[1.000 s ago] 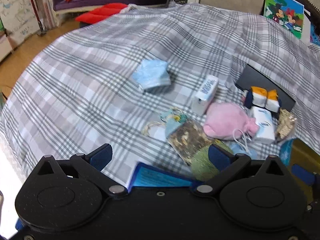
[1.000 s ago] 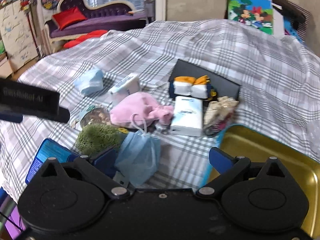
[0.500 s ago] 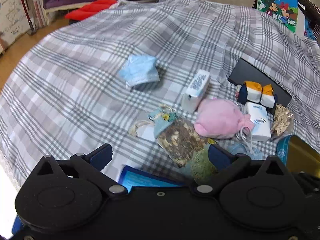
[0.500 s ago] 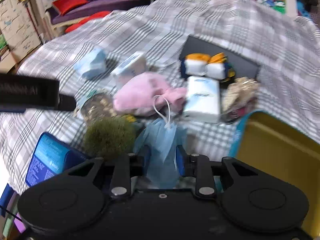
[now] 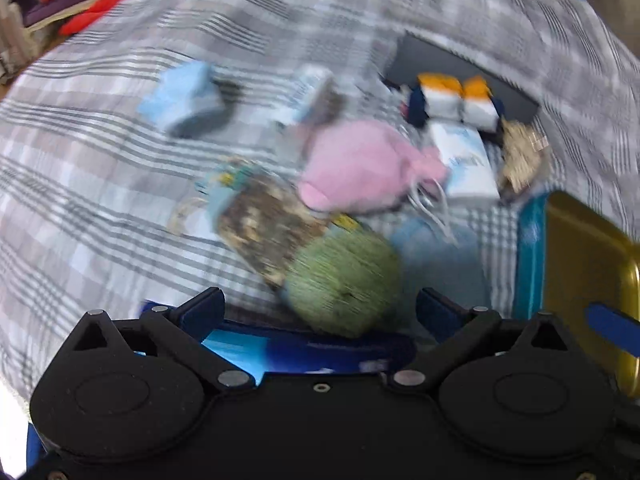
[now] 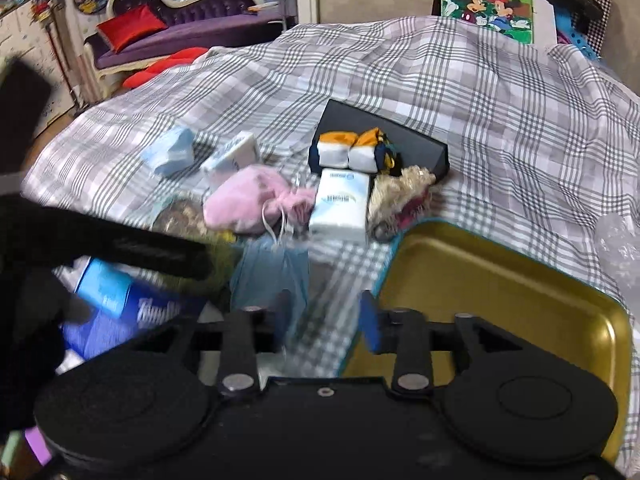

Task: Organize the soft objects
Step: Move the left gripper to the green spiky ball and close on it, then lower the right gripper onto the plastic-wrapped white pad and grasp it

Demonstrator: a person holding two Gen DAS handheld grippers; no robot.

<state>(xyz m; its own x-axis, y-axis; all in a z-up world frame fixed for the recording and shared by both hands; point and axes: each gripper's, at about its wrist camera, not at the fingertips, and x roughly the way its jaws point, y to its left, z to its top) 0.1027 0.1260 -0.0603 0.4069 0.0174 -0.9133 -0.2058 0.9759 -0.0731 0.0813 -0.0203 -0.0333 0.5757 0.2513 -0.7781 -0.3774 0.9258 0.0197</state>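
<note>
My left gripper [image 5: 320, 308] hangs low over the plaid bedspread [image 5: 100, 184], its jaws wide and closing. A green fuzzy ball [image 5: 344, 280] sits between them, and the pads do not touch it. My right gripper [image 6: 328, 316] is opening. A crumpled blue face mask [image 6: 272, 272] hangs by its left finger and is not pinched. The gold tray [image 6: 500, 292] lies just right of that gripper. A pink drawstring pouch [image 6: 248, 200] and a camouflage pouch [image 5: 264, 228] lie beyond the ball. The left wrist view is blurred.
A second blue mask [image 6: 172, 154], two white tissue packs [image 6: 340, 204], rolled orange-and-white socks [image 6: 348, 152] on a black box [image 6: 400, 140] and a lace bundle [image 6: 400, 192] lie farther back. A blue tissue package [image 6: 120, 300] sits near left. A gloved hand [image 6: 32, 320] fills the left edge.
My right gripper closed on the blue mask, then parted its jaws again nearer the tray. My left gripper dropped toward the green ball, which now lies between its fingers.
</note>
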